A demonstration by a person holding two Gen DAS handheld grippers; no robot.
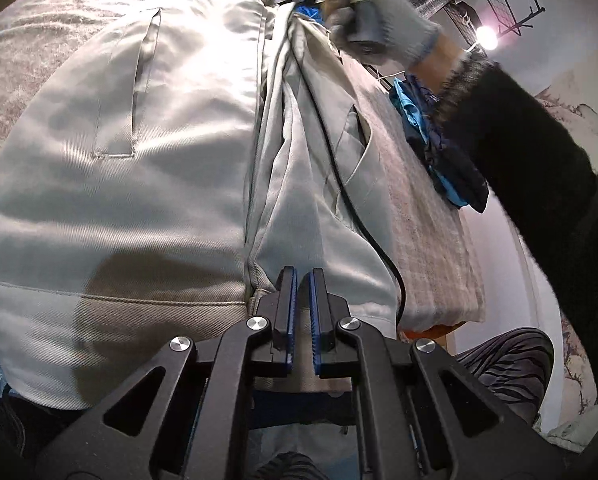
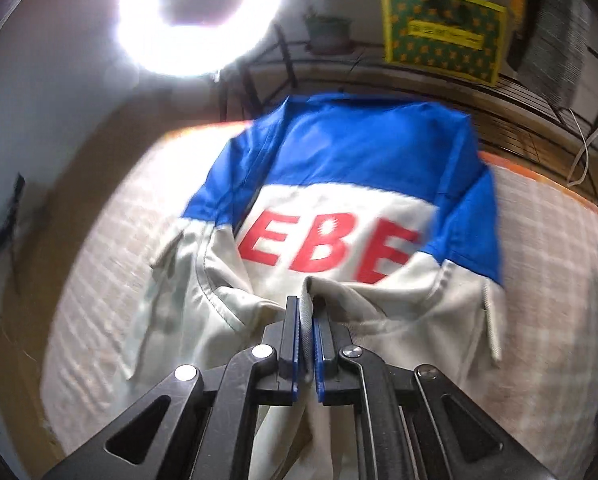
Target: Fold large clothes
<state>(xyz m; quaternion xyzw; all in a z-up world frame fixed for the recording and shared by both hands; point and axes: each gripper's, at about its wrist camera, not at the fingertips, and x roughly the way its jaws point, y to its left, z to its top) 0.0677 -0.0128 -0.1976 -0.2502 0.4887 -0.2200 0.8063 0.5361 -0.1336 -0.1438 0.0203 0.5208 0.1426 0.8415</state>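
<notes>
Right wrist view: right gripper (image 2: 306, 312) clamps a grey hem fold of the jacket (image 2: 339, 208), whose long axis runs toward 12 o'clock across the quilted bed (image 2: 551, 280); left gripper (image 1: 303, 280), nearly closed, probably pinches its near hem.

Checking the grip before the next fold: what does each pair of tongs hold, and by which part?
The right tongs pinch a pale fabric edge of the jacket. The left tongs are shut at its hem; a hold cannot be told.
</notes>
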